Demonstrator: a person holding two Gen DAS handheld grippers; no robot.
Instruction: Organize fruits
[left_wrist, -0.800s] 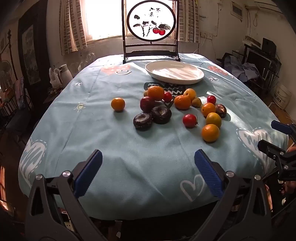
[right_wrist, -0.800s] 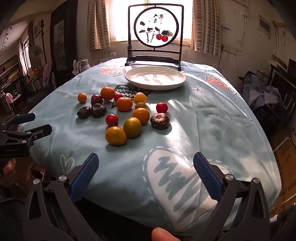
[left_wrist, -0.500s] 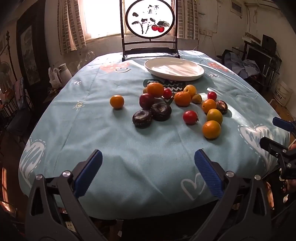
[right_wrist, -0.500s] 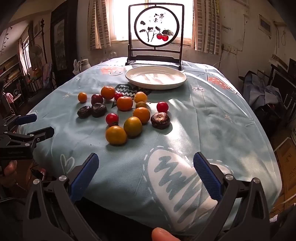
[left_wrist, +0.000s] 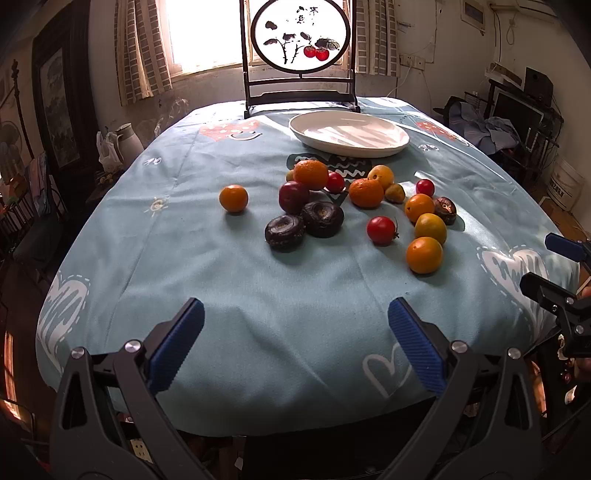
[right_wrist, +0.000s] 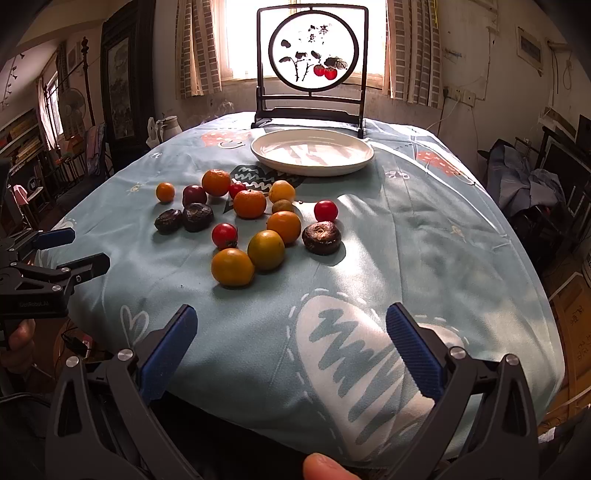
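On the pale blue tablecloth (left_wrist: 207, 258), reading from the left, a small orange (left_wrist: 233, 198) sits alone, well apart from the rest; then come a dark plum (left_wrist: 294, 196) and two dark, wrinkled flat fruits (left_wrist: 284, 233) touching each other, with a large mandarin (left_wrist: 311, 174) behind them. Past the middle lie another mandarin (left_wrist: 366, 192), a yellow fruit (left_wrist: 383, 177) and a cherry tomato (left_wrist: 381, 230), and farthest right a line of three oranges ends in the nearest orange (left_wrist: 424, 254). Behind the whole scatter stands an empty white plate (left_wrist: 391, 146), just in front of a framed round screen (left_wrist: 301, 35) with painted fruit. No fruit is on the plate yet, so the sorting looks not yet begun. The left gripper (left_wrist: 295, 341) hangs over the near table edge with its blue pads spread wide and nothing between them; the right gripper (right_wrist: 291, 341), seen in its own view, is equally wide and empty above a white heart print. These fruits are likely light, round and prone to roll. The oranges should bear a firm pinch across their middle, while the tomatoes and the dark wrinkled fruits seem softer and would want gentler pressure at the widest part.
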